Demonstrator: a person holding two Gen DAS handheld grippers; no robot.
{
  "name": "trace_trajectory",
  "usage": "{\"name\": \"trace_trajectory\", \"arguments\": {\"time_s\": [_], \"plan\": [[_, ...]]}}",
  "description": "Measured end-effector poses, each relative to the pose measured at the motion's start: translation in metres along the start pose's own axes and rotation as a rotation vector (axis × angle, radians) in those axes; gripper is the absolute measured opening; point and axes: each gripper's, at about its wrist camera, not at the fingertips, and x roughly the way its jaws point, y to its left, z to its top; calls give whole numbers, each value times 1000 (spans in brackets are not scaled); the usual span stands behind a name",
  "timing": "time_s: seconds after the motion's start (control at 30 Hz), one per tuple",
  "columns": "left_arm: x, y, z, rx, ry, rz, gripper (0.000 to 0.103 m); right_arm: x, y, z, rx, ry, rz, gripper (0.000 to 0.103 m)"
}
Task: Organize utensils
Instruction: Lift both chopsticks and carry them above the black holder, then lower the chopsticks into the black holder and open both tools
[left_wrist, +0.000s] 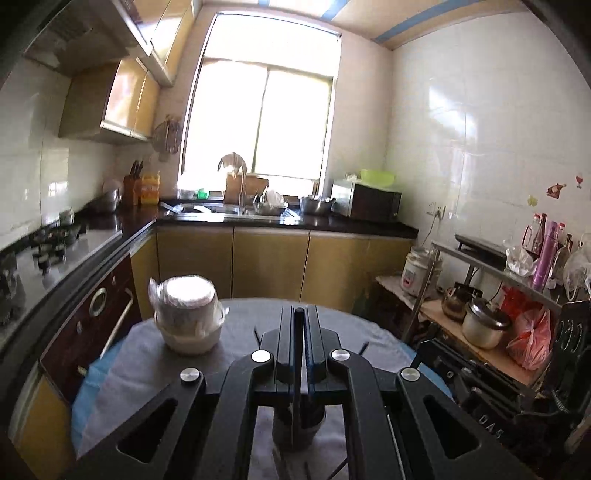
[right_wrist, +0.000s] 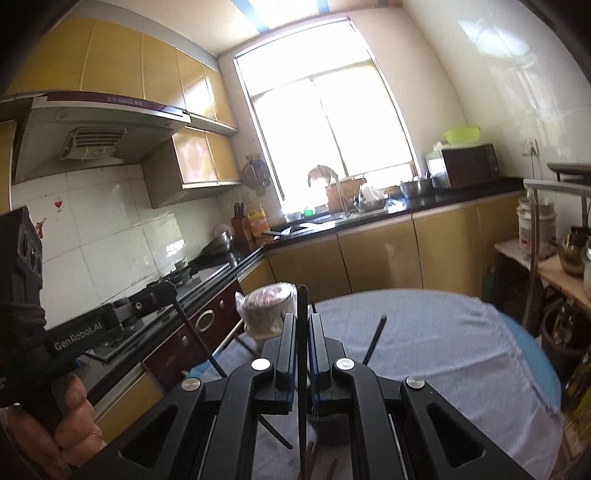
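A: Left wrist view: the left gripper (left_wrist: 303, 325) has its jaws pinched on a dark chopstick (left_wrist: 297, 387), standing over a cup (left_wrist: 299, 428) on the round table (left_wrist: 122, 354).

B: Right wrist view: the right gripper (right_wrist: 303, 332) is clamped on another chopstick (right_wrist: 303, 369); wrapped bowls (right_wrist: 267, 310) sit at the table's far edge.

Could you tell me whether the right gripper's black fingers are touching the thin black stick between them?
Touching. The right wrist view shows the right gripper shut on the thin black stick, both finger pads pressed against it with no gap.
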Motion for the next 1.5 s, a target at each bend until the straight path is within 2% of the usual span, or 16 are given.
{"name": "trace_trajectory", "arguments": {"time_s": [0.27, 0.57, 1.0, 1.2, 1.27, 1.3, 1.33, 1.37, 1.4, 1.43, 1.47, 1.5], "plan": [[15, 1, 33, -10, -41, 4, 5, 25, 7, 38, -40, -70, -29, 6], [40, 4, 25, -26, -56, 13, 5, 61, 2, 37, -46, -83, -77, 6], [75, 9, -14, -48, 61, 13, 5, 89, -18, 6, -15, 20, -95, 6], [73, 9, -21, -34, 108, 11, 5, 90, -21, -3, -9, 59, -91, 7], [70, 8, -23, -14, 122, 15, 6, 92, -23, -4, 15, 95, -64, 7], [68, 7, -24, 2, 134, 22, 8, 93, -26, -5, 37, 116, -52, 8], [66, 7, -25, 15, 139, 31, 16, 94, -28, -6, 52, 131, -43, 8], [61, 6, -27, 34, 141, 47, 35, 93, -31, -7, 68, 149, -33, 11], [56, 5, -29, 54, 139, 67, 58, 91, -35, -8, 85, 162, -28, 21], [48, 5, -33, 70, 128, 92, 64, 88, -39, -9, 105, 166, -24, 27], [41, 6, -36, 80, 115, 111, 65, 84, -44, -10, 123, 163, -20, 33], [32, 7, -43, 95, 109, 129, 65, 76, -50, -13, 150, 154, -13, 34]]}}
